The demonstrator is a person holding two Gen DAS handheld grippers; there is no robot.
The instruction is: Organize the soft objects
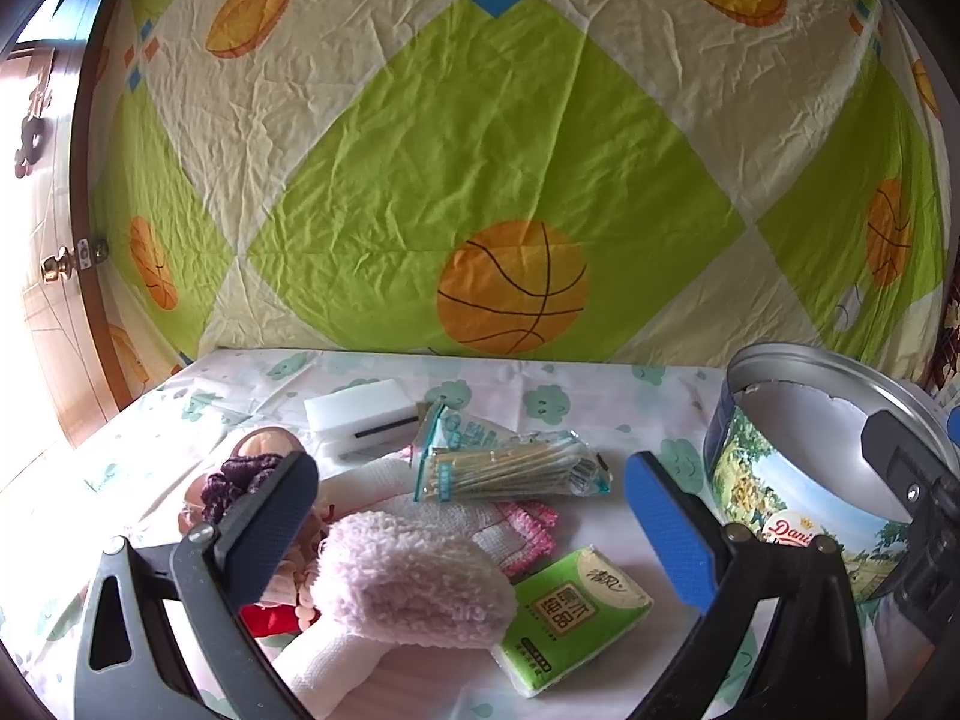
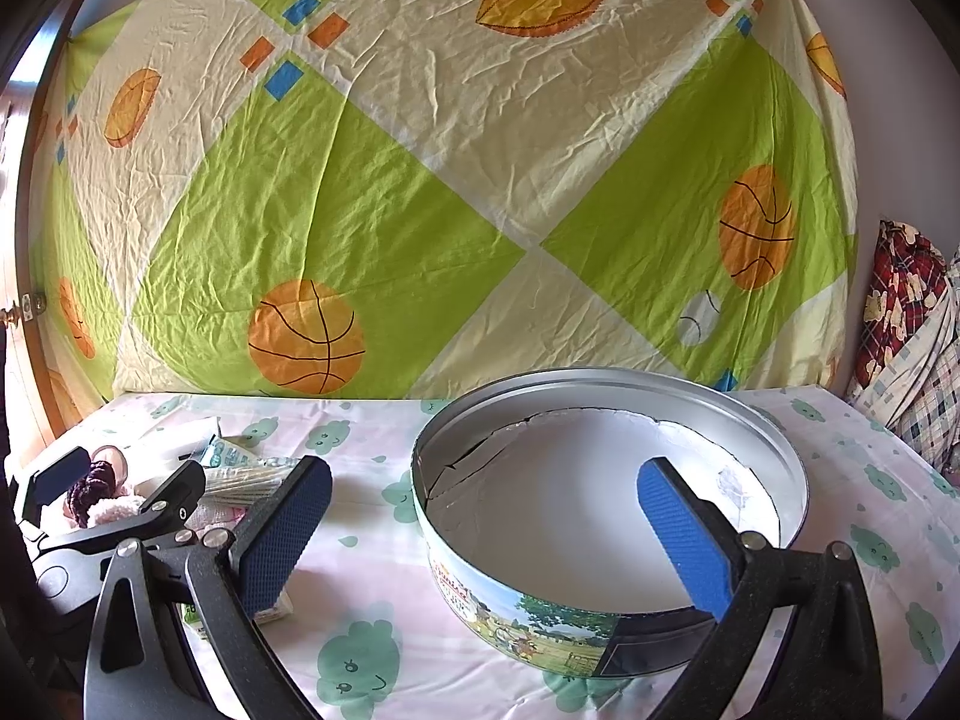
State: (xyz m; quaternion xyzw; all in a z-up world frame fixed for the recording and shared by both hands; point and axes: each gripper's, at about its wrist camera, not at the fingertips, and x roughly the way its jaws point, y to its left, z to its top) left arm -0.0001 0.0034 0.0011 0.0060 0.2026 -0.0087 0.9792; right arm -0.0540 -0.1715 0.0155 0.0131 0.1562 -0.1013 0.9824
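- Hovering over a heap of soft things, the left gripper [image 1: 474, 516] has its jaws spread wide with nothing between the pads
- A fluffy pink sock [image 1: 414, 582] lies at the near edge of the heap, just below the gap between the left fingers, resting on a white cloth with pink trim [image 1: 516, 531]
- A doll with purple knitted hair [image 1: 240, 480] lies at the left of the heap, partly hidden behind the left finger pad [image 1: 273, 525]
- A green tissue pack [image 1: 573, 615] touches the sock's right side; a clear packet of cotton swabs [image 1: 510, 468] lies on the cloth further back, and a white sponge block [image 1: 360, 414] sits behind that
- The right gripper [image 2: 486, 528] is likewise wide open and empty, one finger over the round tin [image 2: 600, 612] and the other outside its left wall
- The tin stands upright on the cloud-print tablecloth [image 2: 360, 660], to the right of the heap and apart from it, with only a white liner inside
- A sheet with basketballs [image 2: 360, 192] hangs behind the table
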